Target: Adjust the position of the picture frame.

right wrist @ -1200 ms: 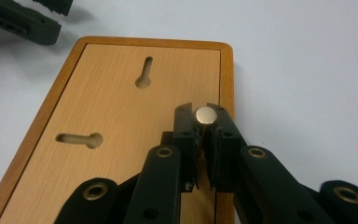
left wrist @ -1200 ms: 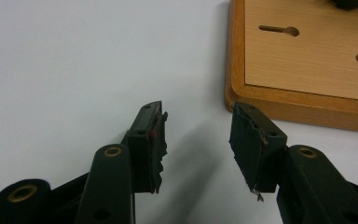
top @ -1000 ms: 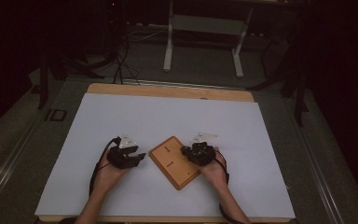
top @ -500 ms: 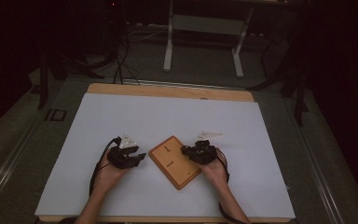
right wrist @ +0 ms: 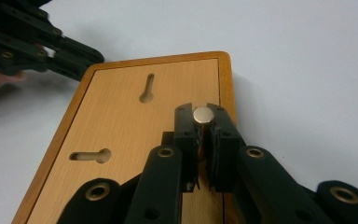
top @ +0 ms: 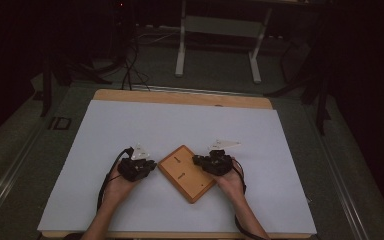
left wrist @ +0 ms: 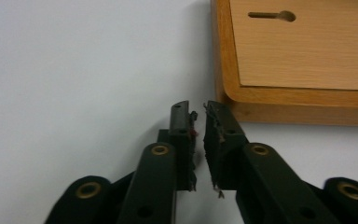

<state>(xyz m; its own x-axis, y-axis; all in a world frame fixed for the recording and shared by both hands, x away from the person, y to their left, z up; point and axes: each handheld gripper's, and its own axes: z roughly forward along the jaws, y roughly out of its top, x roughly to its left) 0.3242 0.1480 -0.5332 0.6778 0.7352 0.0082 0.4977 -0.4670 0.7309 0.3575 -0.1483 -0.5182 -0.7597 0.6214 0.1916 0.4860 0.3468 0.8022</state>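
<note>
Right gripper view: the right gripper [right wrist: 203, 122] has its jaws clamped on a small brass-coloured pin [right wrist: 203, 115], held over the wooden board [right wrist: 121, 126]. The board lies flat on the white table cover [right wrist: 307, 70], its two keyhole slots [right wrist: 146, 88] facing up. Left gripper view: the left gripper [left wrist: 197, 112] rests just beside the board's rounded corner, jaws nearly shut with a narrow gap and nothing between them.

High view: the board [top: 186, 172] sits diagonally between both hands, near the table's front edge.

Assessment: the pin is in hand and not yet seated. The next move likely calls for aligning the pin with a slot's wide end while the left gripper steadies the board.
</note>
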